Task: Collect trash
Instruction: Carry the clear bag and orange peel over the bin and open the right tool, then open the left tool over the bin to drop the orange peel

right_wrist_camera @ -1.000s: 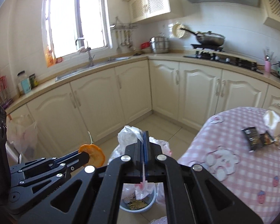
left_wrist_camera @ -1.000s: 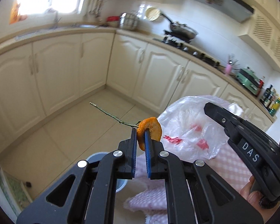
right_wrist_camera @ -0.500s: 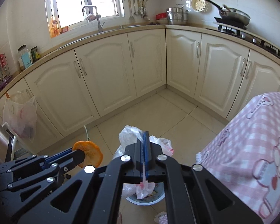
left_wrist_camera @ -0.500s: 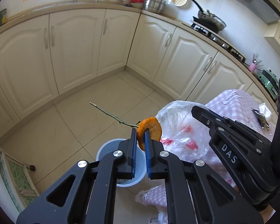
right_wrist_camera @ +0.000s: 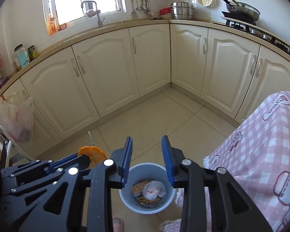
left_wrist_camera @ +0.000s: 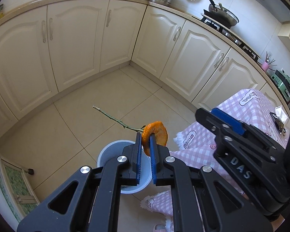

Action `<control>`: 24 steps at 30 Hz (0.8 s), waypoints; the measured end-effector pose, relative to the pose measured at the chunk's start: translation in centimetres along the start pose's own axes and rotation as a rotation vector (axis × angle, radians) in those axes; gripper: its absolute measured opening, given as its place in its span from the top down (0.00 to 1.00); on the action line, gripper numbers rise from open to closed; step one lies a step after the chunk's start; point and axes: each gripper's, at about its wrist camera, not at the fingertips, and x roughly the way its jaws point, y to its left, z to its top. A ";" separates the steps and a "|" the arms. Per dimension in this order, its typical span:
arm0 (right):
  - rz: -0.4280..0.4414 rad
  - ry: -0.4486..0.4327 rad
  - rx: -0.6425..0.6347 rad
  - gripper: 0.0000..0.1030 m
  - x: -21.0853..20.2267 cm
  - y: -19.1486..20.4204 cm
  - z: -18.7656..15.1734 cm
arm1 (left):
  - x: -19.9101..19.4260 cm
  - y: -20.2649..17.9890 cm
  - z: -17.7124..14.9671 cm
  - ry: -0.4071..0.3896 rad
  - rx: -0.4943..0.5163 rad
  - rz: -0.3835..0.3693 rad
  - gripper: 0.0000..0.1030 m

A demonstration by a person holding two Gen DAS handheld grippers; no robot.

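My left gripper (left_wrist_camera: 145, 137) is shut on a piece of orange peel (left_wrist_camera: 156, 133) with a thin green twig (left_wrist_camera: 114, 118) sticking out to the upper left; it hangs above the light grey bin (left_wrist_camera: 104, 154) on the floor. The right wrist view shows the same peel (right_wrist_camera: 91, 153) at lower left. My right gripper (right_wrist_camera: 147, 141) hovers over the bin (right_wrist_camera: 125, 199); its jaws are opening and nothing is between them. A crumpled clear plastic bag with red marks (right_wrist_camera: 153, 189) lies in the bin on top of wrappers.
Cream kitchen cabinets (right_wrist_camera: 106, 73) line the far walls around a tiled floor (left_wrist_camera: 87, 100). A table with a pink checked cloth (right_wrist_camera: 261, 145) stands close on the right, its hem beside the bin. A plastic bag (right_wrist_camera: 17, 119) hangs at the left. A slipper (right_wrist_camera: 118, 223) lies near the bin.
My right gripper's jaws have parted and the plastic bag has dropped from them into the bin. Both grippers have sunk toward the bin. The left one keeps its grip on the peel.
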 end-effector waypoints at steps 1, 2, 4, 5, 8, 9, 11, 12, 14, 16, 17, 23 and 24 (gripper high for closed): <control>-0.004 -0.004 0.002 0.68 -0.2 -0.1 0.0 | 0.1 -0.2 0.1 0.002 0.001 -0.001 0.93; -0.006 -0.008 0.003 0.68 -0.4 -0.3 0.0 | 0.3 -0.2 0.1 0.004 0.005 -0.004 0.93; -0.015 -0.019 0.001 0.67 -0.8 -0.4 0.1 | 0.5 -0.4 0.3 0.008 0.011 -0.011 0.93; -0.023 -0.028 0.000 0.66 -1.1 -0.6 0.2 | 0.6 -0.6 0.3 0.010 0.012 -0.013 0.93; -0.042 -0.057 0.005 0.65 -1.9 -1.0 0.4 | 0.9 -1.2 0.6 0.012 0.025 -0.018 0.93; -0.047 -0.063 0.008 0.64 -2.1 -1.2 0.5 | 1.0 -1.3 0.7 0.010 0.028 -0.020 0.93; -0.054 -0.079 0.018 0.62 -2.5 -1.5 0.7 | 1.0 -1.4 0.9 0.005 0.032 -0.023 0.93; -0.061 -0.088 0.022 0.61 -2.8 -1.7 0.8 | 0.9 -1.6 1.1 0.002 0.035 -0.025 0.93; -0.066 -0.100 0.028 0.60 -3.2 -2.0 1.0 | 0.7 -1.9 1.4 -0.010 0.038 -0.028 0.92; -0.074 -0.117 0.034 0.59 -3.7 -2.3 1.1 | 0.4 -2.2 1.8 -0.029 0.044 -0.015 0.91; -0.075 -0.122 0.037 0.59 -3.9 -2.4 1.2 | 0.3 -2.4 2.0 -0.033 0.050 -0.011 0.85; -0.084 -0.150 0.044 0.57 -5.4 -3.0 1.5 | -1.1 -3.4 2.2 -0.072 0.056 -0.012 0.57; -0.086 -0.154 0.044 0.57 -5.7 -3.2 1.5 | -1.4 -3.6 2.3 -0.076 0.057 -0.013 0.57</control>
